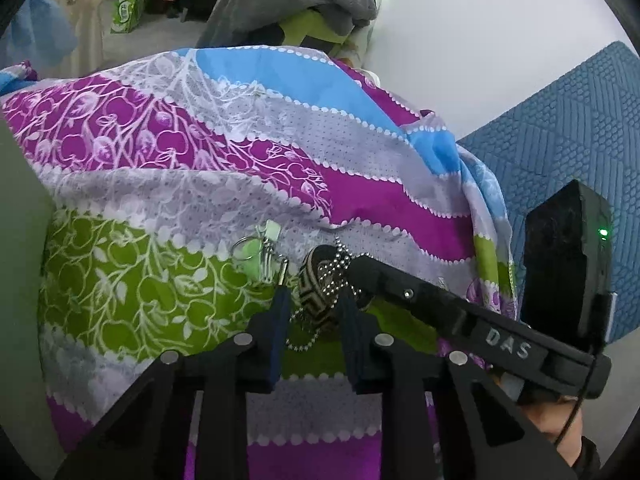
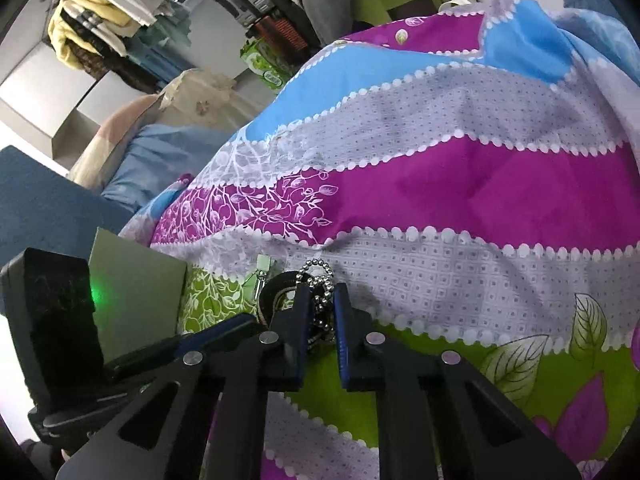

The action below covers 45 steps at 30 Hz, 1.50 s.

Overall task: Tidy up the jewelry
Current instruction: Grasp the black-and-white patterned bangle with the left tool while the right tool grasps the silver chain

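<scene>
On a floral bedsheet banded in purple, grey, green and blue, the jewelry lies bunched together at about 6 o'clock in both wrist views. In the left wrist view the left gripper has its blue-padded fingers set apart on either side of a black-and-cream woven bracelet; the pads look close to its edges, but contact is hard to confirm, so I cannot tell whether it grips. A silver ball chain drapes over the bracelet and trails down between the fingers, its lower loop partly hidden by the gripper body. At 11 o'clock from the bracelet lies a key ring with a pale green tag and metal clips, small and blurred.

The right gripper comes in from 3 o'clock in the left view, its tip reaching the chain. In its own view its fingers stand narrowly apart with the ball chain bunched between them; the pads seem to pinch the beads, though the bunch hides the contact. The bracelet shows only as a dark arc at 10 o'clock of the fingers, behind the left finger. A grey-green box sits at 9 o'clock, cut off by the left gripper's body.
</scene>
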{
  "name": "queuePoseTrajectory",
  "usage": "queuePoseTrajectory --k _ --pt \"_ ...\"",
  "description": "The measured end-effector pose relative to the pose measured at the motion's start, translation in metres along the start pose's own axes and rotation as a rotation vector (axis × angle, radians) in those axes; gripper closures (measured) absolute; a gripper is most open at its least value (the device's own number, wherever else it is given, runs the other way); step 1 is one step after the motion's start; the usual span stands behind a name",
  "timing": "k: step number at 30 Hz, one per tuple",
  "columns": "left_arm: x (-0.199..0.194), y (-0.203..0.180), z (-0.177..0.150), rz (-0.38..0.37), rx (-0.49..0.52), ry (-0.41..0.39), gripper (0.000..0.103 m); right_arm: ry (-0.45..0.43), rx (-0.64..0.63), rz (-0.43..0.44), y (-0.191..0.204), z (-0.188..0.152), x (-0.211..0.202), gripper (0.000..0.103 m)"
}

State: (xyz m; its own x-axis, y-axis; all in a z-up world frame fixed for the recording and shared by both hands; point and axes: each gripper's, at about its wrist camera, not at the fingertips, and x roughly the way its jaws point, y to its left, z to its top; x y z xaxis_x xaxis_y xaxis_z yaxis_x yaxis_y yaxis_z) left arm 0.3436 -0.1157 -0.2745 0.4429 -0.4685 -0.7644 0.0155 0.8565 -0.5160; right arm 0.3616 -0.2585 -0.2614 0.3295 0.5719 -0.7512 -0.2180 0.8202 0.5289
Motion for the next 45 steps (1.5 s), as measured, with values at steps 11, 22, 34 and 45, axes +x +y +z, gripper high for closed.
queuePoseTrajectory --k 11,22,34,45 --pt "0.002 -0.009 0.001 0.065 0.006 0.022 0.098 -0.032 0.009 0.031 0.003 0.0 -0.007 0.094" --pt "-0.007 -0.003 -0.005 0.098 0.0 0.033 0.099 -0.059 -0.027 0.019 0.012 -0.004 -0.015 0.097" --pt "-0.005 0.003 -0.008 0.11 -0.015 0.038 0.099 0.011 0.018 0.018 0.0 -0.012 -0.004 0.072" --pt "-0.003 0.008 -0.007 0.105 -0.041 0.036 0.098 0.053 0.005 0.074 0.006 -0.015 0.006 0.097"
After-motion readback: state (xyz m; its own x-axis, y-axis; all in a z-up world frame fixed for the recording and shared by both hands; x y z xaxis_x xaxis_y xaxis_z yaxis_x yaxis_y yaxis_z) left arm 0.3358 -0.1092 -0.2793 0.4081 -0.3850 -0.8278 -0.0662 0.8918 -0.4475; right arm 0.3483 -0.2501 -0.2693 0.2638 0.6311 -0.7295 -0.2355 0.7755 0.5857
